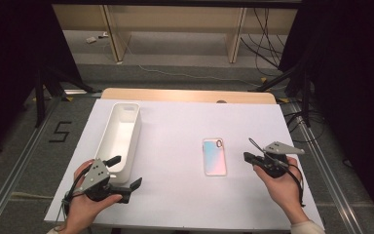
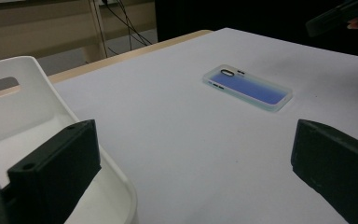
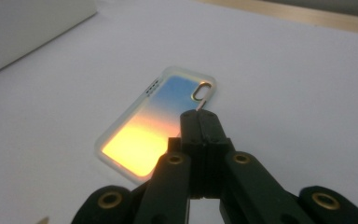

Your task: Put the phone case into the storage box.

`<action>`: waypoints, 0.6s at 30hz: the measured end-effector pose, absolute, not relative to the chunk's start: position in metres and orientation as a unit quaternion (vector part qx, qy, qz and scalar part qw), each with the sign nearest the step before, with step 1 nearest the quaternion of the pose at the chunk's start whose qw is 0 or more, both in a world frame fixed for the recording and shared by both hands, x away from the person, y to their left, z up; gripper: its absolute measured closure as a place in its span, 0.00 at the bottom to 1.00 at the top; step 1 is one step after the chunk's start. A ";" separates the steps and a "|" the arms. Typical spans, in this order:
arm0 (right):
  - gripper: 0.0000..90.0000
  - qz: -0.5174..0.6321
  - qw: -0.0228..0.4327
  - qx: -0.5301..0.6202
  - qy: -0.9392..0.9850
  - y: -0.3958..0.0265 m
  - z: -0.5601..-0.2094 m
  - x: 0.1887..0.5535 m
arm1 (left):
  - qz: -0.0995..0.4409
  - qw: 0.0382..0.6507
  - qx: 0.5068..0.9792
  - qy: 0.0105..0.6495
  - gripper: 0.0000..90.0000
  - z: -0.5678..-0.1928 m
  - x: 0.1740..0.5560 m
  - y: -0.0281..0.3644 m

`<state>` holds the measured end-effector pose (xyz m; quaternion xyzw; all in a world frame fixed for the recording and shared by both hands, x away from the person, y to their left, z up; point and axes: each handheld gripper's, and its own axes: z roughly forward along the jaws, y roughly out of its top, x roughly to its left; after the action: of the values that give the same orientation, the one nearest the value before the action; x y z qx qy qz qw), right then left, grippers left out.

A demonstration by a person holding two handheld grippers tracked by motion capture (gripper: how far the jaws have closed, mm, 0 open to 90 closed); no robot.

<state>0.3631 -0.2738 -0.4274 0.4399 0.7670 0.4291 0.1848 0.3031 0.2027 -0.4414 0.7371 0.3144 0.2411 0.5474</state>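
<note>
An iridescent phone case (image 1: 214,157) lies flat on the white table cover (image 1: 175,122), right of centre. It looks blue in the left gripper view (image 2: 249,87) and blue to orange in the right gripper view (image 3: 158,121). My right gripper (image 1: 247,157) hovers just right of the case with its jaws pressed together (image 3: 200,119), pointing at the case's camera-hole end. A thin light sliver shows at the jaw tips; I cannot tell what it is. My left gripper (image 1: 124,171) stands wide open beside the near end of a white bin (image 1: 118,139), with nothing between its jaws (image 2: 193,140).
The long, empty white bin (image 2: 28,107) runs front to back on the table's left side and also shows at the top left of the right gripper view (image 3: 23,28). A wooden table edge (image 1: 190,95) borders the far side. Black stands and cables flank the table on the floor.
</note>
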 end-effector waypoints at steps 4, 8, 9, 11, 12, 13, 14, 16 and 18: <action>1.00 0.409 0.164 0.456 0.773 -0.267 -0.433 0.380 | 0.241 0.545 0.739 0.315 0.01 -0.441 0.303 0.203; 1.00 0.366 0.131 0.478 0.788 -0.254 -0.444 0.395 | 0.241 0.547 0.738 0.312 0.01 -0.441 0.304 0.204; 1.00 0.363 0.127 0.473 0.793 -0.252 -0.448 0.397 | 0.241 0.548 0.738 0.312 0.01 -0.441 0.304 0.204; 1.00 0.340 0.120 0.473 0.804 -0.247 -0.450 0.397 | 0.239 0.549 0.737 0.313 0.01 -0.442 0.303 0.204; 1.00 0.340 0.120 0.478 0.801 -0.244 -0.451 0.396 | 0.240 0.547 0.739 0.311 0.01 -0.442 0.304 0.204; 1.00 0.330 0.126 0.478 0.805 -0.244 -0.453 0.397 | 0.240 0.548 0.738 0.312 0.01 -0.442 0.304 0.203; 1.00 0.325 0.115 0.486 0.803 -0.244 -0.453 0.397 | 0.242 0.544 0.740 0.313 0.01 -0.441 0.303 0.203; 1.00 0.317 0.110 0.496 0.801 -0.244 -0.456 0.400 | 0.241 0.544 0.740 0.314 0.02 -0.441 0.302 0.203; 1.00 0.309 0.103 0.495 0.806 -0.244 -0.461 0.404 | 0.242 0.543 0.740 0.314 0.02 -0.441 0.303 0.203</action>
<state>0.4041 -0.2439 -0.4613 0.4945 0.8058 0.3090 0.1033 0.3027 0.2029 -0.4412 0.7403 0.3136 0.2415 0.5433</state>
